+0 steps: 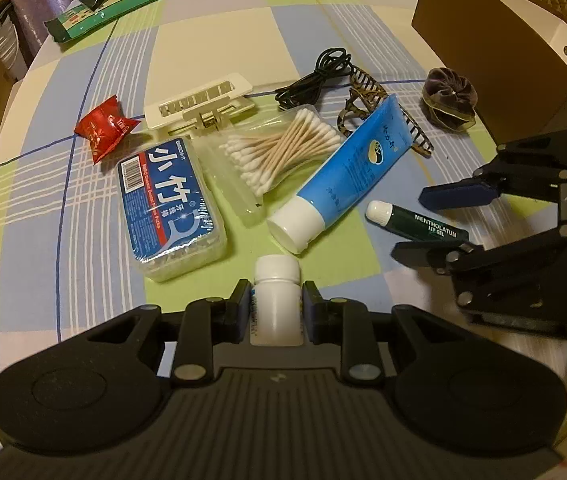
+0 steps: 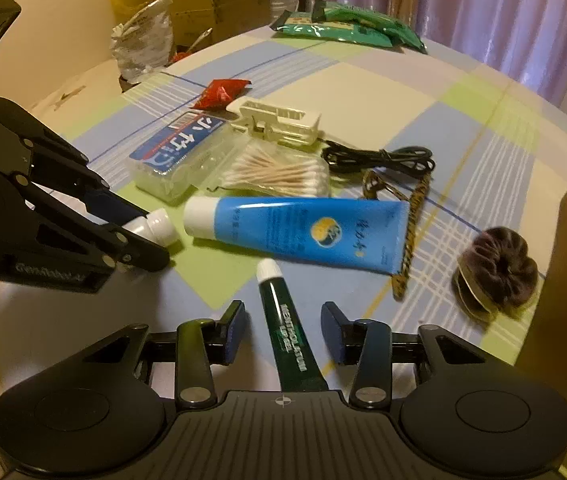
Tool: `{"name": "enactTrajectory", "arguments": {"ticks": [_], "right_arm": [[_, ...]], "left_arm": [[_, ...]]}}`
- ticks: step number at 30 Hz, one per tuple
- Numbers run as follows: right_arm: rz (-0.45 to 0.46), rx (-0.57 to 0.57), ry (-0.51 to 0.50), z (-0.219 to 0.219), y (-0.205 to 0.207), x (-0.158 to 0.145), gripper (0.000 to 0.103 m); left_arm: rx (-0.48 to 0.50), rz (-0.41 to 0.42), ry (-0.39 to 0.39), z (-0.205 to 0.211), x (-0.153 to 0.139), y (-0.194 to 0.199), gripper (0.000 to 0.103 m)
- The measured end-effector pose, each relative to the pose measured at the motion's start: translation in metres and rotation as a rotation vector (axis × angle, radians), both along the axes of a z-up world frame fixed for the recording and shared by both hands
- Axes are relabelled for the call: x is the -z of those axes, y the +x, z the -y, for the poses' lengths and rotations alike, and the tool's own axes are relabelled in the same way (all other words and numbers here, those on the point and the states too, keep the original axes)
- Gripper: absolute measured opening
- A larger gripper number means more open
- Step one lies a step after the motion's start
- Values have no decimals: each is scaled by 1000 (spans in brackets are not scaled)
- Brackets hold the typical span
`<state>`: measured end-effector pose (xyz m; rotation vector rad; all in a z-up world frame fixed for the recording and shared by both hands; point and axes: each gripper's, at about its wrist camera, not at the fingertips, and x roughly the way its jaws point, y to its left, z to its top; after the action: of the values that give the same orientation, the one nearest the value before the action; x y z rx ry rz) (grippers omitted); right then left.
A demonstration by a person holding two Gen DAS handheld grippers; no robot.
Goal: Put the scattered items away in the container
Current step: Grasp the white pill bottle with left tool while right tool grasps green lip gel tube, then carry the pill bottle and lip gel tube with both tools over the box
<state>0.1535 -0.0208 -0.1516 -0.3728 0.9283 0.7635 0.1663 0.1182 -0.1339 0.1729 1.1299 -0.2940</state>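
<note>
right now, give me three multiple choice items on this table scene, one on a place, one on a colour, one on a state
1. Where does the lip gel tube lie?
A. between the open fingers of the right hand-held gripper
B. on top of the floss pick box
C. inside the brown container

2. What colour is the body of the large tube with the white cap?
A. red
B. blue
C. yellow

3. What is the state of the left hand-held gripper?
A. open over bare cloth
B. shut on the white bottle
C. shut on the black cable

Answers: 1 A, the right wrist view shows the tube between spread fingers, untouched. 2 B, it is blue in both views. 3 B, both pads press the bottle's sides.
</note>
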Motion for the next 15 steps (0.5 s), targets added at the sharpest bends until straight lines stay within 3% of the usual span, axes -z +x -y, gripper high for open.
{"name": "enactTrajectory", "arguments": {"ticks": [2, 4, 15], "right_arm": [[-1, -8, 0, -3, 0, 0, 21], [-1, -10, -11, -5, -2, -1, 14], [-63, 126, 21, 23, -24, -12, 13]], "left_arm": [[-1, 0, 5, 1, 0, -1, 22], [-3, -4, 1, 1, 0, -3, 22], [-34, -27, -57, 0, -7, -24, 22]]}}
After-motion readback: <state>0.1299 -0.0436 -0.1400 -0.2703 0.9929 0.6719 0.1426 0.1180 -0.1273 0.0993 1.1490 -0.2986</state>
